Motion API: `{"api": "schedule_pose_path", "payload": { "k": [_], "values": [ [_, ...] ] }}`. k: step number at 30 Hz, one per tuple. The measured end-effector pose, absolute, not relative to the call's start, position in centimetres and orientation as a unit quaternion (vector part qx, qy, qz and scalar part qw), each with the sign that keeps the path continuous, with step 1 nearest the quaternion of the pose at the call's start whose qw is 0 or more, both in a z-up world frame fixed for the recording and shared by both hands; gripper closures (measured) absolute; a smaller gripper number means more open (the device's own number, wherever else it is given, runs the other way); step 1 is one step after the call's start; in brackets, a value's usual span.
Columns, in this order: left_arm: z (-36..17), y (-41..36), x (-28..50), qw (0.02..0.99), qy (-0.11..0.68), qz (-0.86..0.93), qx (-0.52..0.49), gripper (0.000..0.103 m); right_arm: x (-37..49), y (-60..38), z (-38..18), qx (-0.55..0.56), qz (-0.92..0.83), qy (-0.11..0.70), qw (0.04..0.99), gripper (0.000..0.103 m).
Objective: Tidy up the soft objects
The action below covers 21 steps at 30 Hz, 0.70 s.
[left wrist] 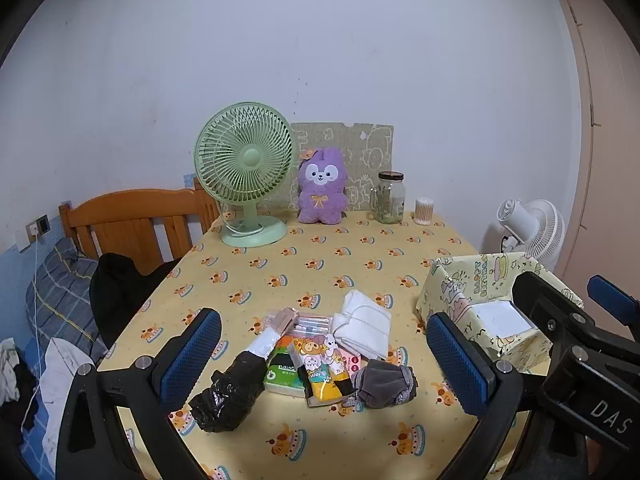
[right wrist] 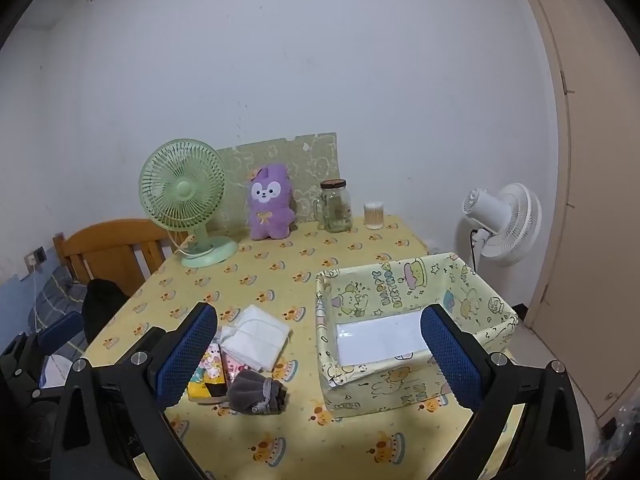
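A pile of soft items lies at the table's front: a black plastic bag roll (left wrist: 230,390), a green tissue pack (left wrist: 282,372), a cartoon tissue pack (left wrist: 320,364), white masks (left wrist: 364,322) and a grey sock bundle (left wrist: 384,384), which also shows in the right wrist view (right wrist: 256,392). A yellow patterned box (right wrist: 412,332) stands open to the right of the pile, with a white sheet inside. My left gripper (left wrist: 324,356) is open and empty, hovering above the pile. My right gripper (right wrist: 320,356) is open and empty, between the pile and the box.
A green desk fan (left wrist: 246,176), a purple plush bunny (left wrist: 320,186), a glass jar (left wrist: 390,198) and a cotton swab tub (left wrist: 424,211) stand along the back of the yellow tablecloth (left wrist: 320,264). A wooden bed frame (left wrist: 132,224) is left, a white floor fan (right wrist: 500,224) right.
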<state>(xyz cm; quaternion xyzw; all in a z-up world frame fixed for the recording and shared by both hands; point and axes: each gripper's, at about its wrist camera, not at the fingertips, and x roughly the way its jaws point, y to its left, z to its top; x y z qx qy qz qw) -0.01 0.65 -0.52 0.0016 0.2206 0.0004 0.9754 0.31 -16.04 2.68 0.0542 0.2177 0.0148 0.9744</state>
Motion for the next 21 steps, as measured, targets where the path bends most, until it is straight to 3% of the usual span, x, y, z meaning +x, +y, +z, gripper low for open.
{"api": "schedule_pose_path", "payload": {
  "k": [21],
  "values": [
    [-0.34,0.53,0.13,0.976,0.217,-0.004,0.009,0.000,0.36,-15.47,2.94,0.045,0.015,0.220,0.974,0.001]
  ]
}}
